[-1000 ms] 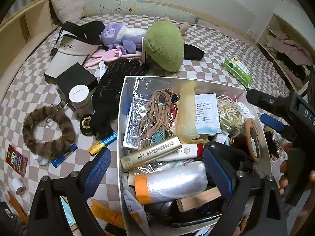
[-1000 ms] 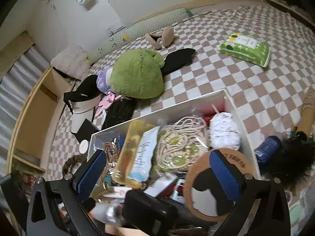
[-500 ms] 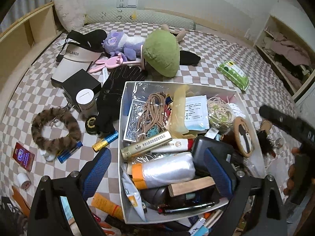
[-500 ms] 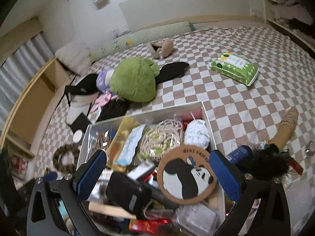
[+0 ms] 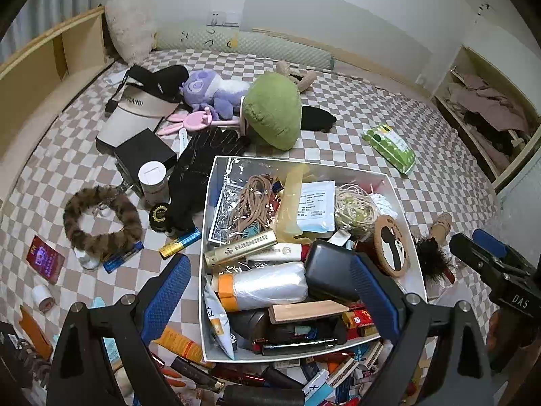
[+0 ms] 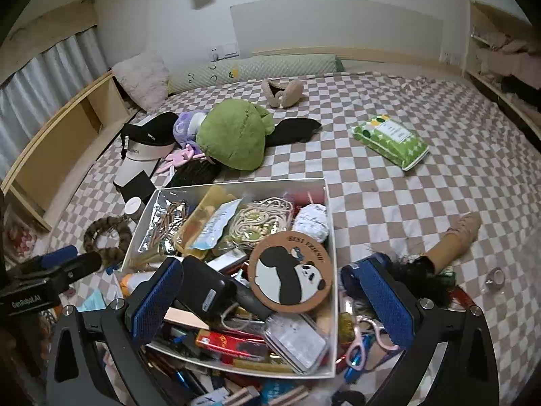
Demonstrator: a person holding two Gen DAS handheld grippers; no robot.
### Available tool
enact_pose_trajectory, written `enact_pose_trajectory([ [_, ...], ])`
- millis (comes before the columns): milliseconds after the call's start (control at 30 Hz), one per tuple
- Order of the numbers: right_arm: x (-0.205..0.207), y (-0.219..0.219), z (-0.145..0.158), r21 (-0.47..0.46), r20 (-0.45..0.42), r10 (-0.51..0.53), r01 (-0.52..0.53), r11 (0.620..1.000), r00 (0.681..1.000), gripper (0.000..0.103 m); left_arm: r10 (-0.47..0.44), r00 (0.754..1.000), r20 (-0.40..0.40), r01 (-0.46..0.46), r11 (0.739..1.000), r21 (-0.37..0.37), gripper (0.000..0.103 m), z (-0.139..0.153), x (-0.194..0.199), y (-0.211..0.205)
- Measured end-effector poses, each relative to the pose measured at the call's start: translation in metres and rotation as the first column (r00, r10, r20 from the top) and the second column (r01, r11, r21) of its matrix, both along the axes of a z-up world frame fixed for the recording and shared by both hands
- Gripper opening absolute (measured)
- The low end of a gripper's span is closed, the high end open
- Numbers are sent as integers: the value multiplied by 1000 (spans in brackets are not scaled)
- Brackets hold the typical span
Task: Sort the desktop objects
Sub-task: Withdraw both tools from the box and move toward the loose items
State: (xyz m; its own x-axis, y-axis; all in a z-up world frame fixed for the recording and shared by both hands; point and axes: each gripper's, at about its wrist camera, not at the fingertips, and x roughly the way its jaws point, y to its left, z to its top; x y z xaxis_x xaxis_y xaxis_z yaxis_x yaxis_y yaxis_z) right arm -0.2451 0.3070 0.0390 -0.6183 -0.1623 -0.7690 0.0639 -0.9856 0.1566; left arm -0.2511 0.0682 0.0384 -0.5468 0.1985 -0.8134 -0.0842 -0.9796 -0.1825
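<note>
Both tools are hanging spread and empty over the box (image 5: 216, 203) at the frame's centre, on the checkered bed (image 6: 422, 203). The left tool (image 5: 267, 294) is framing a plastic roll (image 5: 267, 286); the right tool (image 6: 270, 301) is framing a panda coaster (image 6: 290, 272).

Overfilled white box (image 5: 410, 237) on checkered bedspread (image 5: 389, 115)
</note>
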Motion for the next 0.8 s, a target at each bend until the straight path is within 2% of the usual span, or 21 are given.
enact_pose_trajectory([
  [233, 12, 6, 7, 1, -3, -2, 2, 1000, 1000, 103, -30, 999, -18, 30, 999, -14, 96, 13, 13, 10],
  [600, 48, 11, 34, 11, -61, 22, -22, 1000, 998, 103, -77, 996, -51, 75, 997, -27, 96, 33, 44, 17],
  [800, 80, 15, 47, -8, -122, 31, -33, 999, 992, 103, -87, 989, -118, 81, 995, -56, 96, 46, 70, 15],
])
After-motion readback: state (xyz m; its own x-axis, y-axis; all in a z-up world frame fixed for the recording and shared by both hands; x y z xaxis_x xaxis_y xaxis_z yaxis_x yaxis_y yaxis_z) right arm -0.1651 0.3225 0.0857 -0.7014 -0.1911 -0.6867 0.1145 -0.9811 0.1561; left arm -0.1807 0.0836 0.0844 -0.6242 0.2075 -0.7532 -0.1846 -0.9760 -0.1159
